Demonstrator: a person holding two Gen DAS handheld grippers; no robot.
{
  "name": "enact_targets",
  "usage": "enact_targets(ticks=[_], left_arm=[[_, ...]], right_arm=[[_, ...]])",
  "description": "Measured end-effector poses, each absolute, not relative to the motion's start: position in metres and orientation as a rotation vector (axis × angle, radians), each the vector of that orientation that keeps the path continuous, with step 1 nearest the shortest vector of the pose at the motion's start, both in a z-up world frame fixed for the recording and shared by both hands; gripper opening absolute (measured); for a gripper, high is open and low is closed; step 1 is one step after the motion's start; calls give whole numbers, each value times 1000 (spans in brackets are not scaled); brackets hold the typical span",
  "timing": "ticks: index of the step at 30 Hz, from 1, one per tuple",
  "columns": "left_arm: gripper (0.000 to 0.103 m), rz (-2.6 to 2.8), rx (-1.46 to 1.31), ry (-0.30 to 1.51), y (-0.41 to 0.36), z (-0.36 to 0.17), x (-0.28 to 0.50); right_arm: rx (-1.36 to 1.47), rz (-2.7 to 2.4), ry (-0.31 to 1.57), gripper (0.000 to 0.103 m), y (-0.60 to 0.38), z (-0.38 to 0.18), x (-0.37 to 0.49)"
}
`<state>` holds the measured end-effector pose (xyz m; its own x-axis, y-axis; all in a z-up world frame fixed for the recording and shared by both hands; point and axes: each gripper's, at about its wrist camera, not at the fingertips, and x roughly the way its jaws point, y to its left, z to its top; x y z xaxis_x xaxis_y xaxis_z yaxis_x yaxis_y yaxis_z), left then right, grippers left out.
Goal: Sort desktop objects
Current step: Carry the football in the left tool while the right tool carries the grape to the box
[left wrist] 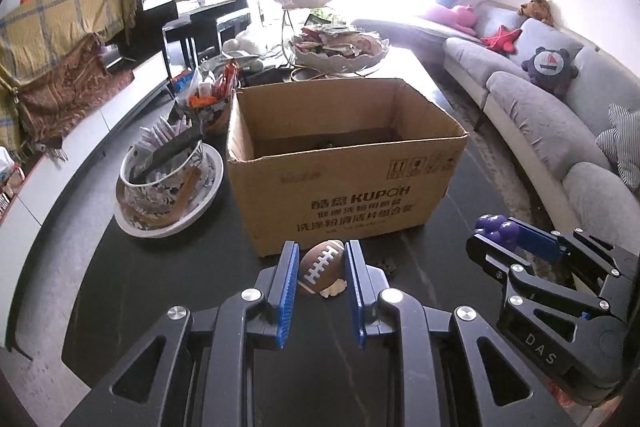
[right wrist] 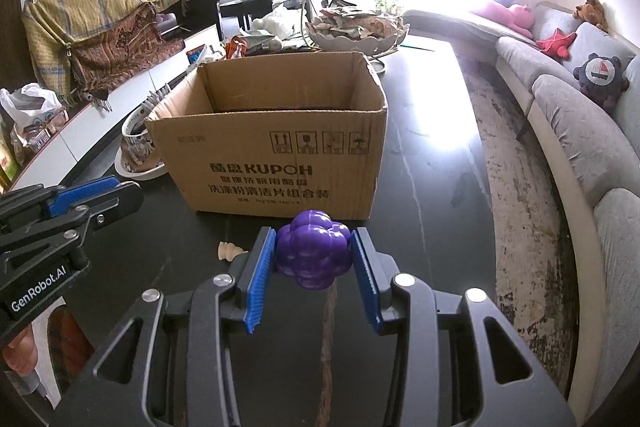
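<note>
Tabletop (left wrist: 160, 287): dark and glossy, carrying everything I am sorting.
Cardboard box (left wrist: 344, 167): open-topped, just beyond both my claws, printed side facing me.
Patterned bowl (left wrist: 168, 183): left of the box, stuffed with packets.
My right claw (right wrist: 314, 255): clenched on the purple grape toy (right wrist: 314, 253), both blue pads touching its sides.
Grape toy: sits at my fingertips just in front of the box wall; lumpy and roundish, its narrower end pointing down and toward me.
My left claw (left wrist: 322, 267): pads flank the toy football (left wrist: 322, 265), very close on each side; I cannot tell whether they press it.
Football: long axis tilted, upper tip toward the box and right, laces facing me.
Small cream piece (right wrist: 230, 251): on the tabletop, between my claws.
</note>
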<state>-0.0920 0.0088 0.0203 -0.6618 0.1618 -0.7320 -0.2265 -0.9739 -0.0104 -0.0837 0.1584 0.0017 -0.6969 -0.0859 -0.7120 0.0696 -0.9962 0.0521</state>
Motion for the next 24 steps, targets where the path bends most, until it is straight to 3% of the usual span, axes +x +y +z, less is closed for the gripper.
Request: enact_targets(ticks=[24], left_arm=[[22,2691,-1146,171,11,29,-104]], right_arm=[[1146,-2829,-8,36,155,15,-93]])
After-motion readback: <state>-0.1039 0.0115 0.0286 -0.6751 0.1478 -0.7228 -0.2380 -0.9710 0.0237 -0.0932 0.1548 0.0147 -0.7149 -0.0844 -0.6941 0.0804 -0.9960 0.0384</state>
